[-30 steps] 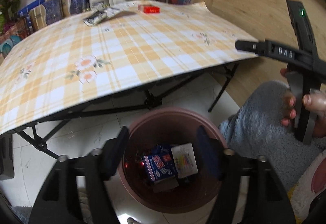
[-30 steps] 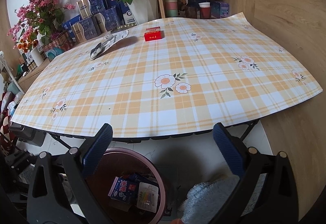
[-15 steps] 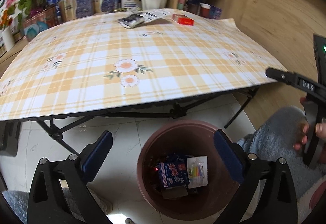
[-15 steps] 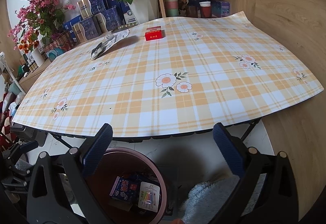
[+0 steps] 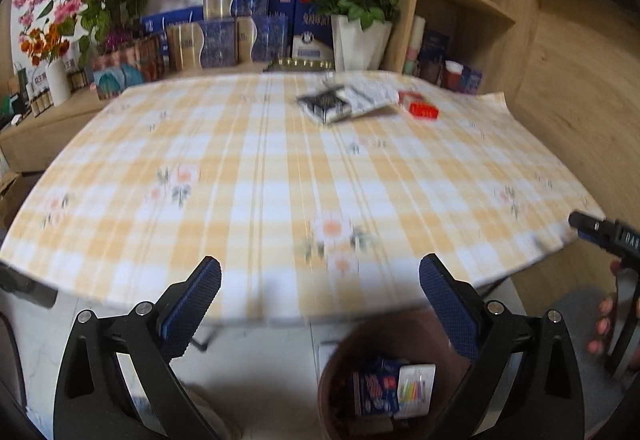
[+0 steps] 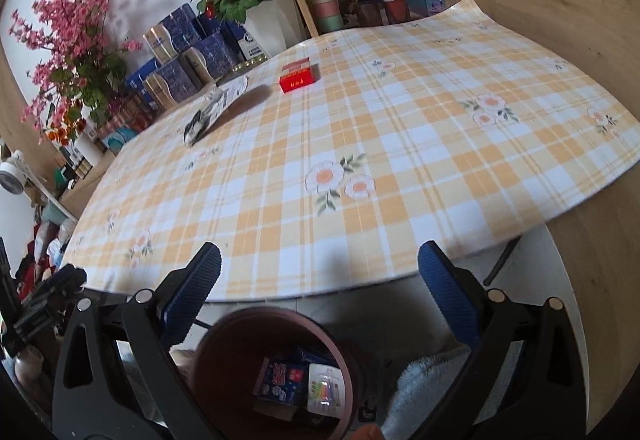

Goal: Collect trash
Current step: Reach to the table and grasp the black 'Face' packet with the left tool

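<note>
On the far left, beyond the table edge, pink blossom sprays (image 6: 68, 52) stand in a vase beside a row of blue and gold gift boxes (image 6: 180, 56). The table wears a yellow plaid cloth (image 6: 400, 144) with daisy prints, and 2 pieces of trash lie on its far side. Leftmost is a flat foil wrapper (image 6: 216, 108), dark at 1 end and pale at the other, one end lifted a little off the cloth. It looks light, thin and crinkly, probably slippery, so it would likely slide if pushed; the raised end seems the best place to pinch it. Just to its right, a small gap away, sits a red cigarette pack (image 6: 299, 76), a light cardboard box that looks stiff enough to take across its 2 long sides, though it may crush under a hard squeeze.

Below the near table edge, a brown waste bin (image 6: 224, 344) stands on the white floor and already holds a blue printed packet (image 6: 282, 380) and a blister card of coloured sticks (image 6: 326, 390).

The left gripper (image 5: 320, 308) hangs over the near edge with jaws wide apart and nothing between them. The right gripper (image 6: 320, 304) is likewise spread wide and empty, above the bin. Both are well apart from the trash. A grey fleece sleeve (image 6: 424, 388) shows at the lower right.
</note>
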